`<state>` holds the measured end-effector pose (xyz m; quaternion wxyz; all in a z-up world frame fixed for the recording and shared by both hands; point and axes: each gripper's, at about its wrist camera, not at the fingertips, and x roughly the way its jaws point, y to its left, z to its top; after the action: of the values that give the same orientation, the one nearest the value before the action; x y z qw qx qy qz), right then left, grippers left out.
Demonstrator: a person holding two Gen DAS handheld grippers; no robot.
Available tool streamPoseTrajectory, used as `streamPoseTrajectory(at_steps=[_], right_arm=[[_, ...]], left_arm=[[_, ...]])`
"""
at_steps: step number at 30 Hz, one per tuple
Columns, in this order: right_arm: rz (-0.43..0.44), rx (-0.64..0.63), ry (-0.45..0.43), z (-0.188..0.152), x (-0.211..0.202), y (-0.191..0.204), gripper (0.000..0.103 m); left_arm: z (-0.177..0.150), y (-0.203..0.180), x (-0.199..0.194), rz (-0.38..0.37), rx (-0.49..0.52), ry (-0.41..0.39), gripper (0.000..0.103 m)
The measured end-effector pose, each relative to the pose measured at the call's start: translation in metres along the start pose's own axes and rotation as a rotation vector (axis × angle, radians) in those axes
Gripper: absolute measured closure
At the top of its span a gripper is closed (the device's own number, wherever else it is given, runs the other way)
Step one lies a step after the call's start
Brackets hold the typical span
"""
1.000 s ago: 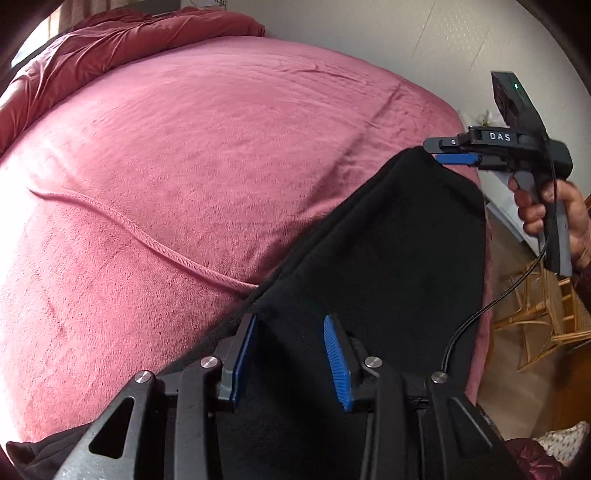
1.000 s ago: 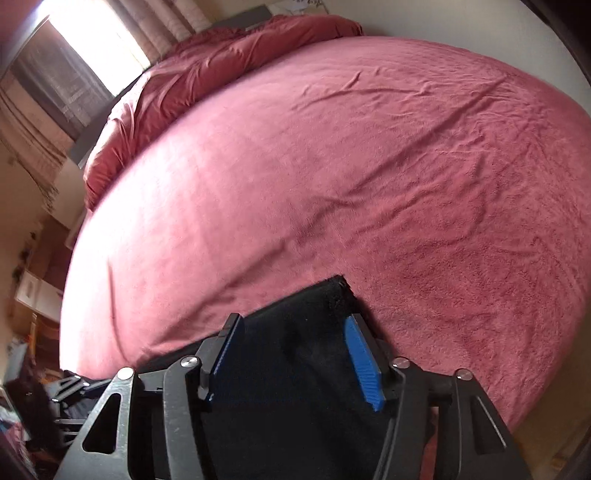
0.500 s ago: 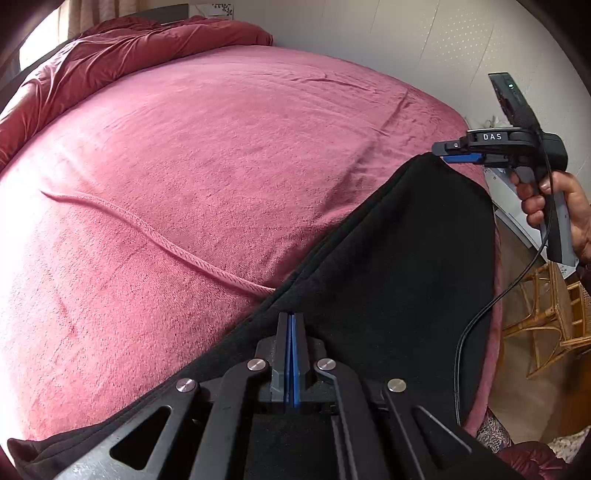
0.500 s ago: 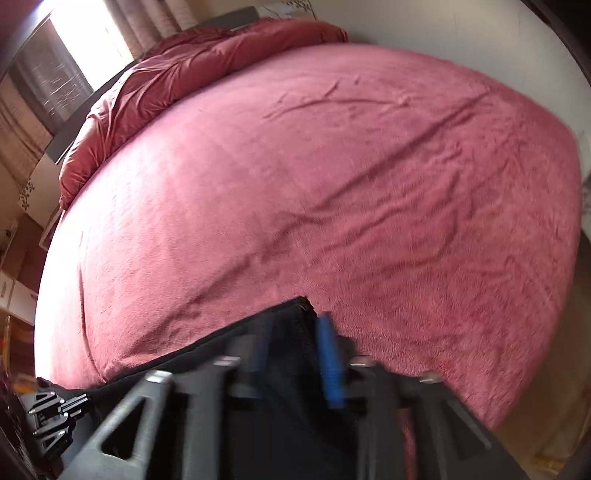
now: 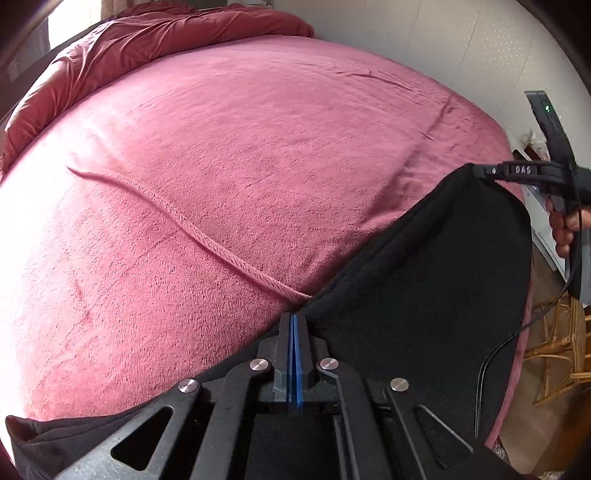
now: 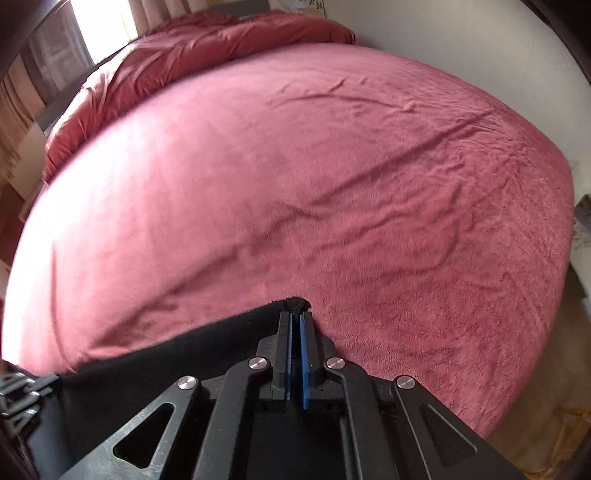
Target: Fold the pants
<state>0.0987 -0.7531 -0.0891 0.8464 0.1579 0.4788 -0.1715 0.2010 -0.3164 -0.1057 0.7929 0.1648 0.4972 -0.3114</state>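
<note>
Left wrist view: left hand-held gripper (image 5: 294, 321) clamped together, blue pads meeting on the edge of the black fleece pants (image 5: 424, 295). Pants spread flat along the near edge of the bed, over a pink plush bedspread (image 5: 221, 166), black cloth running from the lower left corner up to the right. Long raised crease in the bedspread, ending at the pants' edge just beside the left pads. Rumpled dark red duvet (image 5: 155, 33) bunched at the far end of the bed. At upper right, right hand-held gripper (image 5: 480, 170) pinching the far corner of the pants, a person's hand (image 5: 565, 225) wrapped round its handle, black cable hanging below. Wicker chair (image 5: 557, 343) past the bed's right edge.

Right wrist view: right hand-held gripper (image 6: 295, 319) closed on the pants' corner (image 6: 184, 347), a tuft of black fleece poking out beyond the pad tips. Pink bedspread (image 6: 332, 184) wrinkled ahead, dark red duvet (image 6: 221, 37) at the far end.
</note>
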Motion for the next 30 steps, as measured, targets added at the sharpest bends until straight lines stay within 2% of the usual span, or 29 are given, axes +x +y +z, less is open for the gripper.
streamPoseTrajectory(at_steps=[2, 3, 4, 5, 6, 8, 12, 14, 19, 22, 25, 27, 30], right_arm=[[0.035, 0.047, 0.004, -0.006, 0.001, -0.007, 0.094], [0.044, 0.071, -0.006, -0.008, -0.002, -0.009, 0.083], [0.061, 0.107, -0.022, -0.012, -0.01, -0.014, 0.077], [0.083, 0.142, -0.045, -0.017, -0.02, -0.02, 0.066], [0.098, 0.164, -0.073, -0.023, -0.031, -0.023, 0.063], [0.149, 0.229, -0.124, -0.042, -0.055, -0.034, 0.061], [0.356, 0.414, -0.146, -0.091, -0.077, -0.059, 0.057], [0.426, 0.488, -0.113, -0.117, -0.07, -0.065, 0.057], [0.483, 0.643, -0.066, -0.154, -0.037, -0.068, 0.057], [0.515, 0.696, -0.082, -0.152, -0.022, -0.068, 0.06], [0.518, 0.734, -0.1, -0.144, -0.01, -0.068, 0.075], [0.495, 0.717, -0.095, -0.135, -0.01, -0.063, 0.085], [0.471, 0.603, -0.131, -0.121, -0.034, -0.042, 0.087]], left_arm=[[-0.001, -0.003, -0.004, 0.003, -0.005, -0.002, 0.101], [-0.003, -0.005, -0.008, -0.001, 0.007, -0.008, 0.1], [-0.006, -0.008, -0.013, 0.016, 0.029, -0.02, 0.093], [-0.009, -0.007, -0.018, 0.034, 0.051, -0.031, 0.089], [-0.015, -0.007, -0.025, 0.039, 0.061, -0.045, 0.088], [-0.026, -0.002, -0.037, 0.041, 0.043, -0.065, 0.088], [-0.061, 0.015, -0.055, 0.049, -0.048, -0.073, 0.087], [-0.08, 0.024, -0.064, 0.051, -0.1, -0.069, 0.086], [-0.125, 0.04, -0.086, 0.073, -0.199, -0.062, 0.084], [-0.148, 0.05, -0.095, 0.086, -0.253, -0.055, 0.083], [-0.166, 0.064, -0.099, 0.109, -0.322, -0.031, 0.083], [-0.175, 0.072, -0.099, 0.112, -0.368, -0.015, 0.083], [-0.184, 0.084, -0.103, 0.1, -0.428, -0.017, 0.08]])
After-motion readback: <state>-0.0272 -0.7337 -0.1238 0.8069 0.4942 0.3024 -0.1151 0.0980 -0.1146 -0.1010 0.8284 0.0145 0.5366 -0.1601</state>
